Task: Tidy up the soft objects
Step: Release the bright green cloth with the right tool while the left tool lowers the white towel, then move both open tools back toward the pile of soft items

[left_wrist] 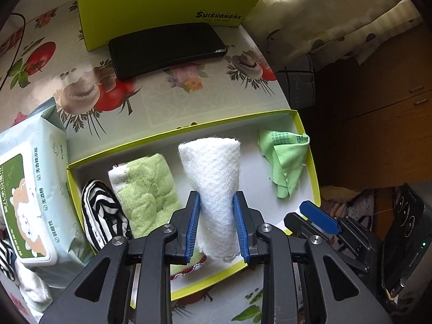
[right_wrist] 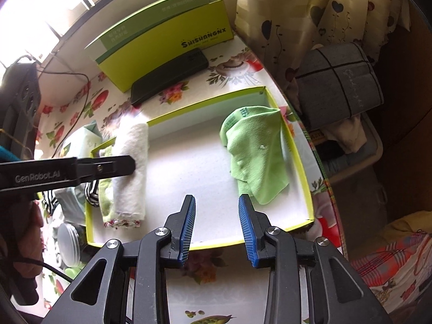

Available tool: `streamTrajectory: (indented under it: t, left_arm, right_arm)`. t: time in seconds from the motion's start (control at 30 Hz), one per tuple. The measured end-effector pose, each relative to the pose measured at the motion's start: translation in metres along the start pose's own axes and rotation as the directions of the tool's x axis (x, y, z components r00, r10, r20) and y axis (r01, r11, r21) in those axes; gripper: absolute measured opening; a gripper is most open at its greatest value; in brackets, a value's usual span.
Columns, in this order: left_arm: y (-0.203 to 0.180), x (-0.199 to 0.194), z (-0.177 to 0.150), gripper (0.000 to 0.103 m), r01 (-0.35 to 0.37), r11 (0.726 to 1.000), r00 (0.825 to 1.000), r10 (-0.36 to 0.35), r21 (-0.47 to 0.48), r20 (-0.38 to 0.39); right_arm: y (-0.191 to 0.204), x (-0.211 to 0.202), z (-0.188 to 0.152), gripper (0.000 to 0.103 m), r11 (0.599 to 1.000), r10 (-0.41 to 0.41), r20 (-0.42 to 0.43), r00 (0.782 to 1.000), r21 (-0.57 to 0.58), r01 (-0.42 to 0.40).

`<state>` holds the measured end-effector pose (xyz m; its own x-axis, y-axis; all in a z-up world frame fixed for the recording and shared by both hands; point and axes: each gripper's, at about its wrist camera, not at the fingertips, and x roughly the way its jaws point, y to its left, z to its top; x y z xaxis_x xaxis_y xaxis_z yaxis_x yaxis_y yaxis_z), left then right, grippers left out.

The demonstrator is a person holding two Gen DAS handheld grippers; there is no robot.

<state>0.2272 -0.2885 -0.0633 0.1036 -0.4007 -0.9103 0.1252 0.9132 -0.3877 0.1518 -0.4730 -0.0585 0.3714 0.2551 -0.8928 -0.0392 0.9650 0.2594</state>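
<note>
Currently left claw [left_wrist: 216,225] has the white towel roll [left_wrist: 213,178] between its blue pads, contact on both sides, roll lying in the tray [left_wrist: 310,145] next to the green towel [left_wrist: 147,189]. Right claw [right_wrist: 217,228] part open, empty, over the tray's near edge. Green cloth [right_wrist: 253,156] at tray's right end.

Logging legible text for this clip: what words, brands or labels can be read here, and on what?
"SHISHANGNX" on the upright green box, with a smaller line beneath it too small to read.
"GenRobot.AI" on the left gripper, seen from the right wrist.
Chinese print on the wipes pack: present, but I cannot read it reliably.
Print on the green cloth: too small to read.
</note>
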Motion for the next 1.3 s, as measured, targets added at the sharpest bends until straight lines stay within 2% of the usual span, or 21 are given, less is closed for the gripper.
streamTrajectory:
  t: [0.07, 0.1, 0.13, 0.43, 0.87, 1.3]
  left_arm:
    - [0.001, -0.001, 0.000, 0.031, -0.003, 1.000, 1.000, 0.003, 0.002, 0.002]
    - [0.002, -0.001, -0.001, 0.037, -0.004, 1.000, 1.000, 0.004, -0.001, 0.002]
    - [0.003, -0.002, -0.001, 0.040, -0.003, 1.000, 1.000, 0.003, -0.004, 0.003]
    - [0.006, -0.024, -0.013, 0.040, -0.023, 1.000, 1.000, 0.023, 0.011, 0.010]
    - [0.013, -0.075, -0.045, 0.040, -0.093, 0.994, 0.991, 0.087, 0.052, 0.099]
    - [0.052, -0.118, -0.087, 0.040, -0.139, 0.990, 0.976, 0.137, 0.001, 0.167]
  right_arm:
    - [0.002, 0.001, 0.000, 0.032, 1.000, 0.006, -0.003, 1.000, -0.002, -0.006]
    - [0.003, 0.002, 0.001, 0.032, 1.000, 0.010, -0.004, 1.000, -0.002, -0.010]
    - [0.004, 0.002, 0.002, 0.032, 1.000, 0.012, -0.005, 1.000, -0.004, -0.012]
    - [0.020, -0.004, 0.003, 0.032, 0.999, 0.040, -0.002, 0.999, -0.028, -0.040]
    - [0.059, -0.027, -0.009, 0.039, 0.993, 0.077, -0.006, 0.997, -0.094, -0.078]
    - [0.122, -0.039, -0.025, 0.044, 0.969, 0.118, -0.052, 0.992, -0.214, -0.127]
